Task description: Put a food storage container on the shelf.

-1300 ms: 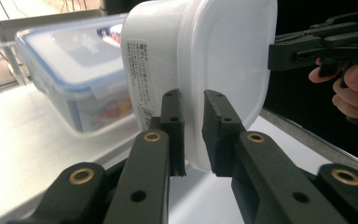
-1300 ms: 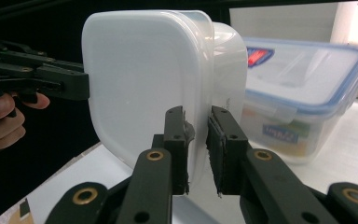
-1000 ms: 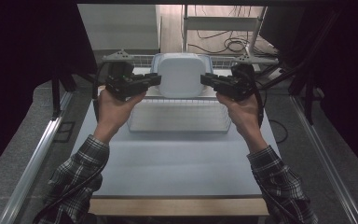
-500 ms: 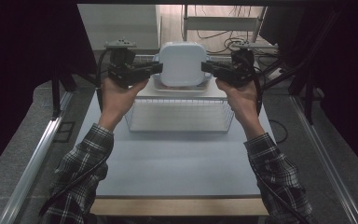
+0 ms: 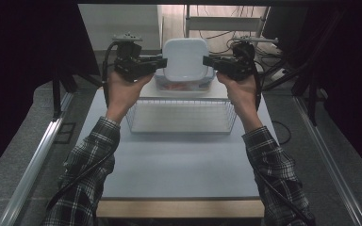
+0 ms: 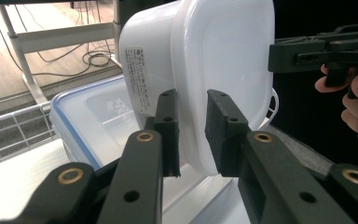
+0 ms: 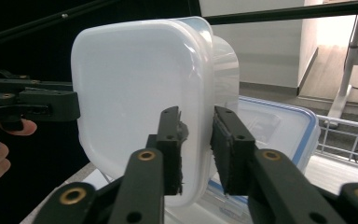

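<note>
Lifted since earlier: white container (image 5: 185, 59), tipped upright, centre top of high view.
Rim between the just-loosening pads of left gripper (image 6: 192, 133) and right gripper (image 7: 196, 151); setting down remaining, above blue-rimmed box (image 5: 206, 84) behind wire basket (image 5: 184, 117).

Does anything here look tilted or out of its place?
Yes. The white container stands on edge in the air, lid facing the camera, between the left gripper and right gripper, above the blue-rimmed box.

dim, dark-edged high view; bright daylight behind; soft close-ups
</note>
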Available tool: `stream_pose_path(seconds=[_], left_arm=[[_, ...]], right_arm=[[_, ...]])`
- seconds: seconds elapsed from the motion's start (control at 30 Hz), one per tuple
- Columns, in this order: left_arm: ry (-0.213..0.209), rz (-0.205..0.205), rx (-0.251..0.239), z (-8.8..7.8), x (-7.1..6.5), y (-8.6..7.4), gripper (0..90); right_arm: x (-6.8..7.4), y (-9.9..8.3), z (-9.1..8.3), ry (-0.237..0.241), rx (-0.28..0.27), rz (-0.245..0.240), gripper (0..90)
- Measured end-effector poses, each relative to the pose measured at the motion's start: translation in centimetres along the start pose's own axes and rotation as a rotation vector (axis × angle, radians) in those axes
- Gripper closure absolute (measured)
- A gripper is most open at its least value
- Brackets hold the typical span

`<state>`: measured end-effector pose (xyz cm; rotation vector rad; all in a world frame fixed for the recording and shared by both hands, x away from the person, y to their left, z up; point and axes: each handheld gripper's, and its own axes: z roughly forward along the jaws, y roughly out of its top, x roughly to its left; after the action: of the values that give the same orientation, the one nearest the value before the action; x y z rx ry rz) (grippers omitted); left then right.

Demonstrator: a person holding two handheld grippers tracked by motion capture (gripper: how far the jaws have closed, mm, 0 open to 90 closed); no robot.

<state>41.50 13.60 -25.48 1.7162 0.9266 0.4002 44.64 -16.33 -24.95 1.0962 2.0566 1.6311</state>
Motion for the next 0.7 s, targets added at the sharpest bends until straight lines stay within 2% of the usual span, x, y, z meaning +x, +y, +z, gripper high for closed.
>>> stream_pose_path(seconds=[0.13, 0.3, 0.5, 0.57, 0.6, 0.63, 0.7], left_arm=[[0.028, 0.02, 0.005, 0.3, -0.2, 0.2, 68.4], [0.049, 0.01, -0.004, 0.6, 0.1, 0.3, 63.7], [0.085, 0.022, 0.028, 1.6, 0.4, 0.7, 61.4], [0.067, 0.011, 0.017, 1.9, 0.5, 0.8, 61.6], [0.074, 0.013, 0.037, 2.1, 0.5, 0.9, 62.6], [0.101, 0.034, 0.078, 2.6, 0.3, 1.0, 63.0], [0.131, 0.068, 0.119, 3.3, 0.2, 0.9, 62.7]], right_arm=[[0.1, 0.1, 0.2, -0.008, -0.011, 0.002, 68.7], [0.1, 0.4, 0.3, -0.025, -0.016, -0.012, 67.3], [0.0, 0.6, 0.9, -0.041, -0.008, -0.017, 66.9], [0.1, 0.6, 1.2, -0.045, -0.002, -0.024, 66.9], [0.2, 0.6, 1.4, -0.055, 0.003, -0.033, 67.2], [0.2, 0.6, 1.5, -0.055, 0.008, -0.038, 67.2], [0.3, 0.6, 1.9, -0.065, 0.024, -0.044, 67.2]])
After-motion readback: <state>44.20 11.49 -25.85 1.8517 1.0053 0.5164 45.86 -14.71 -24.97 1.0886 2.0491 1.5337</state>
